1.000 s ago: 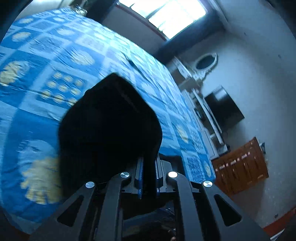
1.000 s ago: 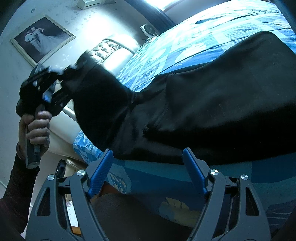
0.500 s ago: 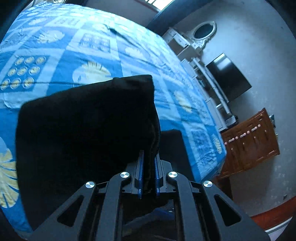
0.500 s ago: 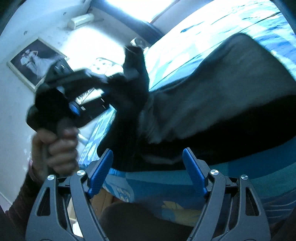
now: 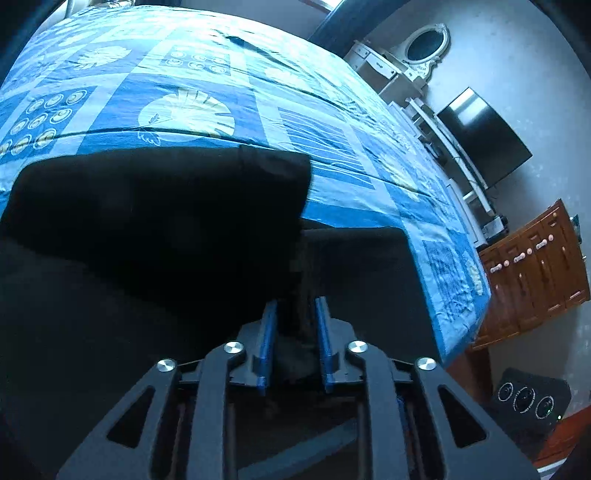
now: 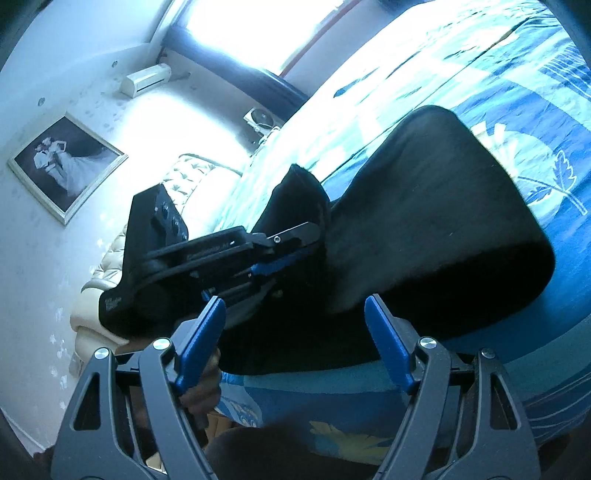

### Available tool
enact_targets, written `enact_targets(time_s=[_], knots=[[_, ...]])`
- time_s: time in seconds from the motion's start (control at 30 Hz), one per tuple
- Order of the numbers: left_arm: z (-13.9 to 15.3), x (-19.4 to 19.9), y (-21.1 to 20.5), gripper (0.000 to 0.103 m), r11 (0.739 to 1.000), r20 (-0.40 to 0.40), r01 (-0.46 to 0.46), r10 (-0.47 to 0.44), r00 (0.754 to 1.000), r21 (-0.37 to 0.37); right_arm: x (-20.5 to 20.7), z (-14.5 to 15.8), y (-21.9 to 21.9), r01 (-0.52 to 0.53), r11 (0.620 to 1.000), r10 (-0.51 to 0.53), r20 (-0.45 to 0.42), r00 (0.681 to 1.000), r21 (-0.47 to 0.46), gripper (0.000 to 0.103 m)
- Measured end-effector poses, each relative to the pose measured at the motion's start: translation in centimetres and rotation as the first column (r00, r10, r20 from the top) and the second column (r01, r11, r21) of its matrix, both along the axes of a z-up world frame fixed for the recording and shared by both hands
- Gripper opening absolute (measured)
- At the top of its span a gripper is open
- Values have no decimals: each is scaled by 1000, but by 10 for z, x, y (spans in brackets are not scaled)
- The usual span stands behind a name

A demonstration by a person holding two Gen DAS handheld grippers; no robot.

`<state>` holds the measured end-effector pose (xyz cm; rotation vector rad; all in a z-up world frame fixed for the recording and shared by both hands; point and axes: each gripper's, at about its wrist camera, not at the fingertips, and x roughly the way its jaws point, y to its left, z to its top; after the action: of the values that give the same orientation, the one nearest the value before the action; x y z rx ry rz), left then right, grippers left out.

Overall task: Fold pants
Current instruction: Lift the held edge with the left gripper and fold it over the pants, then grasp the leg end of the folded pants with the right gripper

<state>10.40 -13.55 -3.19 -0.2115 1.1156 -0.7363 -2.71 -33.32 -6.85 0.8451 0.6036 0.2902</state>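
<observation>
Black pants (image 5: 155,206) lie on a blue patterned bed cover (image 5: 192,81), one end folded over onto the rest. My left gripper (image 5: 293,314) is shut on an edge of the pants, low over the bed's near edge. In the right wrist view the pants (image 6: 436,206) spread across the cover (image 6: 517,85), and the left gripper (image 6: 295,247) holds their end from the left side. My right gripper (image 6: 295,325) is open and empty, just in front of the pants' near edge.
A white dresser with an oval mirror (image 5: 424,48), a dark screen (image 5: 484,136) and a wooden cabinet (image 5: 535,277) stand past the bed's far side. A padded headboard (image 6: 155,229), a framed photo (image 6: 66,166) and a bright window (image 6: 258,29) are at the bed's head.
My left gripper has carried the pants' end over and down onto the rest of the pants, then eased its squeeze a little. My right gripper has stayed open.
</observation>
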Motion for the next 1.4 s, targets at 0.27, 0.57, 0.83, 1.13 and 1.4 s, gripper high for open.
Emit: enact_targets(time_s=[0.27, 0.57, 0.83, 1.13, 1.4], knots=[[39, -36, 11, 76, 1000, 135, -10, 14, 991, -29, 0, 9, -12, 3, 1000, -3, 3, 1000, -6, 78], [58, -43, 107, 86, 970, 343, -228, 186, 921, 88, 34, 17, -12, -64, 998, 63, -52, 997, -25, 83], [2, -12, 217, 86, 851, 113, -522, 525, 844, -52, 94, 16, -6, -123, 992, 116, -174, 978, -29, 83], [-25, -1, 228, 86, 829, -8, -556, 556, 831, -63, 63, 53, -22, -102, 992, 111, -131, 985, 79, 83], [-27, -2, 222, 86, 842, -18, -535, 536, 844, -72, 44, 3, -63, -15, 1000, 18, -282, 959, 12, 84]])
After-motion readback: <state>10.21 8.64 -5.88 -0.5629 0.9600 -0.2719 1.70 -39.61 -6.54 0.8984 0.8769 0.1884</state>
